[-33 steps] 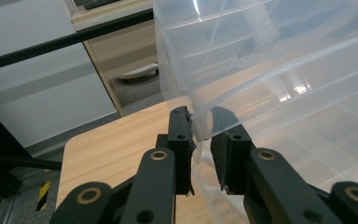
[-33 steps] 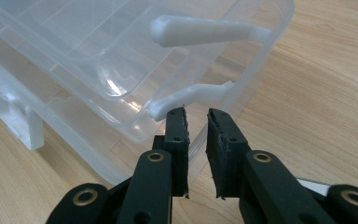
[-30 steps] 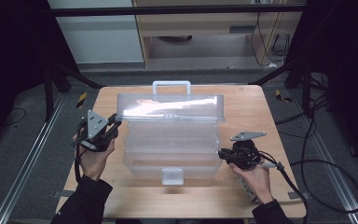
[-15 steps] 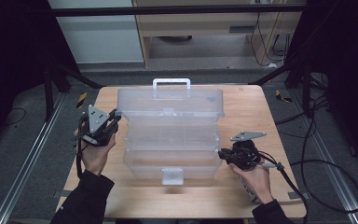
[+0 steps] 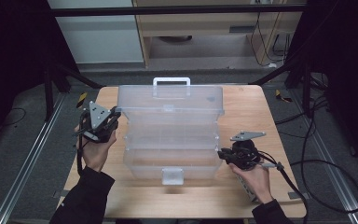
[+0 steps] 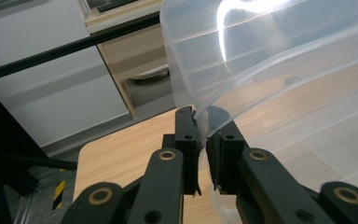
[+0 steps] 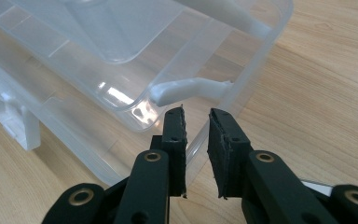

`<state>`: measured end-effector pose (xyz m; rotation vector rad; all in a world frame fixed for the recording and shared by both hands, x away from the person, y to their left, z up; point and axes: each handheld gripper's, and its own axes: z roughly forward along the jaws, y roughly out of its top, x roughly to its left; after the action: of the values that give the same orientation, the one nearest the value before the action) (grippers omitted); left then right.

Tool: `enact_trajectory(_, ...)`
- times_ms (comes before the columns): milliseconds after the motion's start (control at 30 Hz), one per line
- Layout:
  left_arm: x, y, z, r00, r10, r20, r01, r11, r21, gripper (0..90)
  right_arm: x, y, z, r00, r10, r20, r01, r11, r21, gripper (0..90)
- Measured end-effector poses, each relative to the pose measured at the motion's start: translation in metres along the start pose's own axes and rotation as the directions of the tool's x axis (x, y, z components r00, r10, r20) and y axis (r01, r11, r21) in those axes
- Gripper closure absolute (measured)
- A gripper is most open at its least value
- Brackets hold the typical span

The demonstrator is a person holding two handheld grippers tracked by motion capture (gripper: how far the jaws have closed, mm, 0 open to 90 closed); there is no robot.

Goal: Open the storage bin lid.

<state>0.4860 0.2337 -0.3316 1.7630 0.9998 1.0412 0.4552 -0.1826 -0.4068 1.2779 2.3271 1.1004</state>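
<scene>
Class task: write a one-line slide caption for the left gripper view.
Left gripper pinches the edge of the clear lid above the wooden table.

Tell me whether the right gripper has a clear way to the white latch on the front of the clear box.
Probably yes. The right gripper sits at the box's right front corner, fingers astride its wall; bare table lies before the latch, so letting go should free it.
</scene>
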Motion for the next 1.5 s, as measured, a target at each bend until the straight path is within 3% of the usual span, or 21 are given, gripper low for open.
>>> enact_trajectory(200, 0.002, 0.005, 0.004, 0.9998, 0.015, -0.011, -0.015, 0.9998, 0.013, 83.7, 0.0, 0.0, 0.0, 1.0, 0.01, 0.0, -0.01, 1.0, 0.004, 76.3)
enact_trajectory(900, 0.009, 0.017, 0.016, 1.0, -0.004, 0.001, 0.004, 0.9997, 0.022, 84.5, -0.001, 0.003, 0.001, 0.9991, 0.042, -0.006, -0.042, 0.999, 0.025, 76.2)
enact_trajectory(1500, 0.016, 0.028, 0.029, 0.9994, -0.032, 0.011, 0.032, 0.9988, 0.037, 84.7, -0.002, 0.007, 0.002, 0.9997, 0.024, 0.006, -0.024, 0.999, 0.045, 76.7)
